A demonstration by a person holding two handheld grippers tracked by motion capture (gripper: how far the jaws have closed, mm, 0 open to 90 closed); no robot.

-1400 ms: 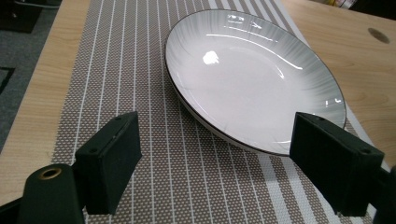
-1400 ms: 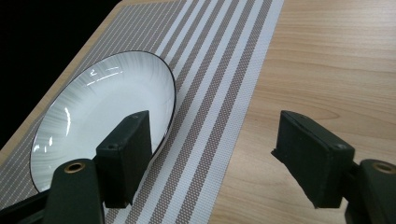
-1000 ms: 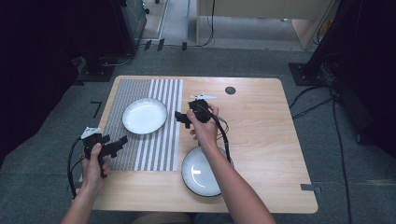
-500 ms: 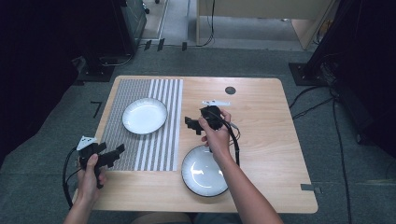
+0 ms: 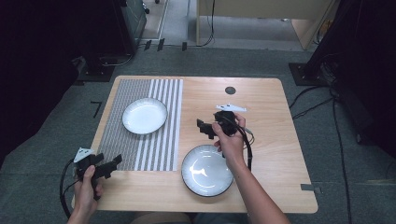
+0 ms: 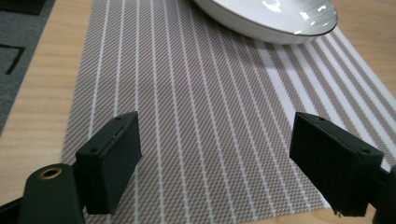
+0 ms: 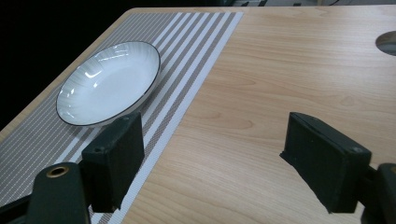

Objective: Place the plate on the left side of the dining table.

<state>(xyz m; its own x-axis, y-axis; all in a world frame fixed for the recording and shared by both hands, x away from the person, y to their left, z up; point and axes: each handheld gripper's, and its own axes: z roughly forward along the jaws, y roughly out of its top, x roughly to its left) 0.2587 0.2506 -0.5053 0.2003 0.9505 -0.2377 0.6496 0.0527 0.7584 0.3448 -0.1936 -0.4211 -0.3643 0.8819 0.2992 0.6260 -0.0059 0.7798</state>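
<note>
We're over a light wooden table (image 5: 280, 140) with bare wood wide open at its right. Our left gripper (image 5: 113, 162) hovers at the near left corner of the grey-and-white striped woven mat (image 5: 116, 135), jaws spread, empty. A white shallow dark-rimmed plate (image 5: 144, 115) sits on the mat, well ahead of them. Our right gripper (image 5: 204, 127), jaws apart and empty, hangs just beyond a second white dark-rimmed plate (image 5: 207, 170) near the front edge.

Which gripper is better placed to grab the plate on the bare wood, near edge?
Right, probably. The right gripper hangs open just beyond that plate, with its forearm alongside the rim. The left gripper, also open, sits at the placemat's near left corner, farther from it.
</note>
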